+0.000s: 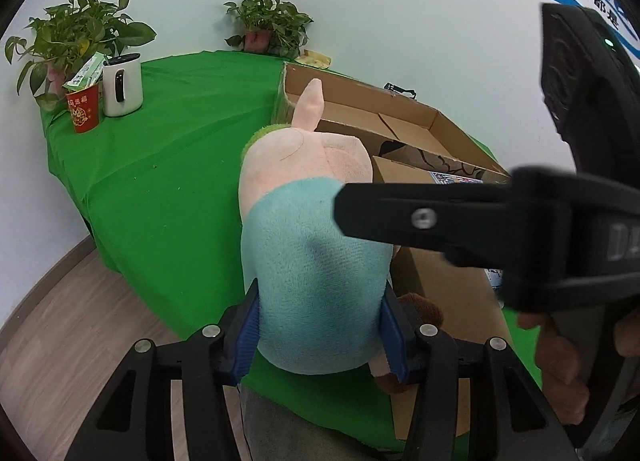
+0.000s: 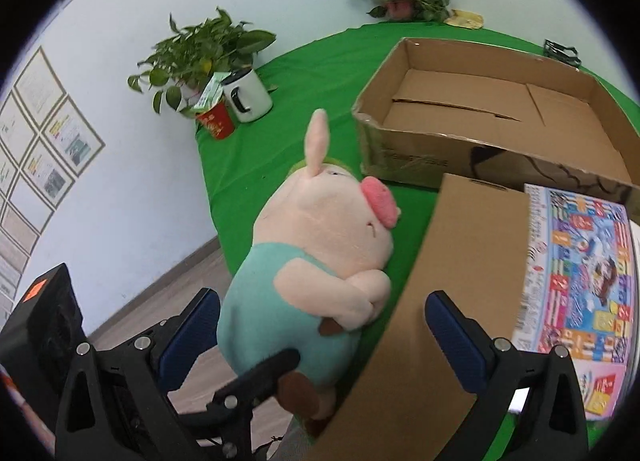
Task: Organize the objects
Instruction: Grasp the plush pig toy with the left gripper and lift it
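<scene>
The left tongs [image 1: 320, 337] are clamped on the teal-clad body of the pink plush pig toy [image 1: 308, 229], blue pads pressing both flanks. The pig hangs above the green-cloth counter [image 1: 168, 149], just short of the large open brown cardboard box [image 2: 492, 109], its ear pointing toward it. The right tongs [image 2: 324, 341] gape wide and hold nothing, poised beside the pig over a smaller cardboard box [image 2: 448, 281] holding a colourful board-game sheet [image 2: 580, 281]. The step looks like carrying the pig for stowing; next it likely needs moving over the large box, lowering and releasing.
</scene>
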The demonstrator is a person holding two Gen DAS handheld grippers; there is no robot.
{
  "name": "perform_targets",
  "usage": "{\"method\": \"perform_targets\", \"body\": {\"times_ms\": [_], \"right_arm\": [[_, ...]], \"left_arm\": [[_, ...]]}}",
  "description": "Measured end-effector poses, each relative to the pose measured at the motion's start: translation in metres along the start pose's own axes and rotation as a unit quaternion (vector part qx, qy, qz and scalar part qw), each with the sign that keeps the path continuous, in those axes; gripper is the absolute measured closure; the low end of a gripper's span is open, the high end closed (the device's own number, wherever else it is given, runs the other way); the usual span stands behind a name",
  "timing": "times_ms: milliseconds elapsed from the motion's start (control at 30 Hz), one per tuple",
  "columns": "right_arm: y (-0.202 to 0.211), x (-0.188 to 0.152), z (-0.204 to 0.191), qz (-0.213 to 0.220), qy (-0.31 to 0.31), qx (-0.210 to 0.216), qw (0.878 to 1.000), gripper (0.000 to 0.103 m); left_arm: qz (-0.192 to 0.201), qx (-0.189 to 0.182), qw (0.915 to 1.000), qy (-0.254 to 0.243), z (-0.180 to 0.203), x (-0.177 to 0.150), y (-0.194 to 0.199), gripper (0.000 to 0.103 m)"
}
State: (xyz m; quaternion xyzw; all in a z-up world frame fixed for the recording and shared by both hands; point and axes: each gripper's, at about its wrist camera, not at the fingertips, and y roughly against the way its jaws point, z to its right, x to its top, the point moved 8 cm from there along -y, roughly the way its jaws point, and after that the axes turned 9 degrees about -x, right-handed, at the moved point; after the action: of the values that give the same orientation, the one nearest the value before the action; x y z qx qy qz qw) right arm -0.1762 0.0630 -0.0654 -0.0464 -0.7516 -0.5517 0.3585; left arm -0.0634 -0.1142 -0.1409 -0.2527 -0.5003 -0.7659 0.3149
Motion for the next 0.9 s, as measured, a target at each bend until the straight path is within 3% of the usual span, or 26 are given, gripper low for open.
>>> {"method": "perform_targets", "body": {"times_ms": [200,500,900], "right_arm": [[-0.015,-0.003,-0.007,-0.02,-0.001,0.007,1.0,0.015],[-0.019,-0.009,-0.016,-0.017,0.018,-0.021,0.999,0.02],[-0.023,-0.002,-0.018,-0.012,0.022,-0.022,0.999,0.033]], "left_arm": [[-0.008,-0.002,0.9995,-0.031,0.008,-0.002,-0.002,0.054],[-0.008,0.001,0.9985,-0.054,0.016,0.0,-0.004,0.056],[0.006,0.008,0.9982,-0.059,0.017,0.007,-0.004,0.058]]}}
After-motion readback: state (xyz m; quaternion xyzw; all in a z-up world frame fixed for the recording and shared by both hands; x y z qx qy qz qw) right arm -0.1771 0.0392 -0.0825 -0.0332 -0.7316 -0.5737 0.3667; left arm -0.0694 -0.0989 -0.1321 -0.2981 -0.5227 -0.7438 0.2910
